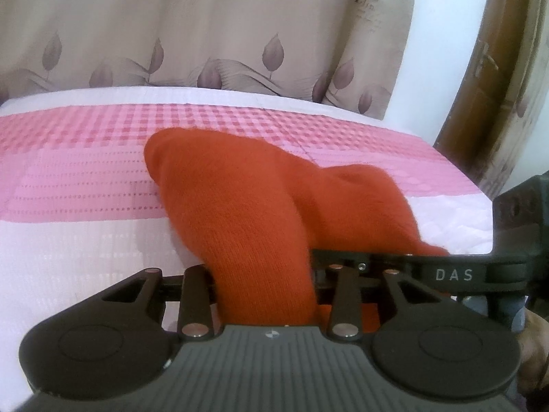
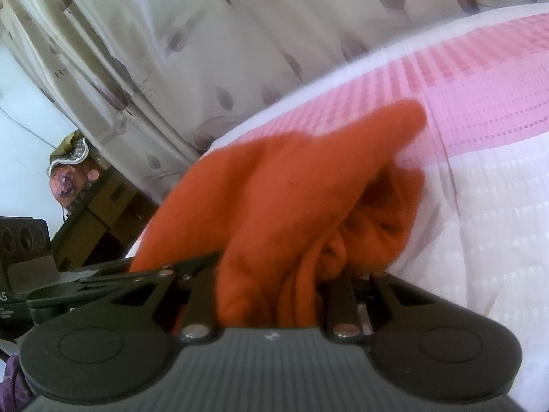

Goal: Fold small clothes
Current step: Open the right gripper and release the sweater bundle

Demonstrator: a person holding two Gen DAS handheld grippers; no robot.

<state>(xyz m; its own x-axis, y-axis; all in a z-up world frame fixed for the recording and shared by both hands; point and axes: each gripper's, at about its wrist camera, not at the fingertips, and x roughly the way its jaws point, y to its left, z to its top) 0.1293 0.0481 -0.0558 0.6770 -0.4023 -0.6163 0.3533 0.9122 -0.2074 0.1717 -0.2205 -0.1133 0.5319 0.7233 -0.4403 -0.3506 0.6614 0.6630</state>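
The left gripper [image 1: 264, 274] was low and close to the camera. An orange cloth [image 1: 240, 206] sat between its 2 fingers and filled most of the gap. The cloth hid the finger tips, so I could not tell if they pinched it or just sat beside it.

The right gripper [image 2: 271, 274] was close beside the left one, and 1 of its black fingers reached across in front of the left gripper. A thick bunch of the same cloth was squeezed between the right gripper's 2 fingers. The fingers stood close together and gripped the bunch.

From both grippers the cloth went forward and down onto the bed [image 1: 85, 240]. It was soft and knitted, and it made 2 humps. The far end of the cloth lay on the pink part of the bed cover. The near part was held up off the bed.

The bed cover was white close by, then pink with little squares, then white again at the far edge.

Behind the bed hung a tan curtain [image 1: 206, 34] with purple leaves on it. To the right of the curtain was a white wall [image 1: 442, 51], and then a brown wood frame [image 1: 480, 68].
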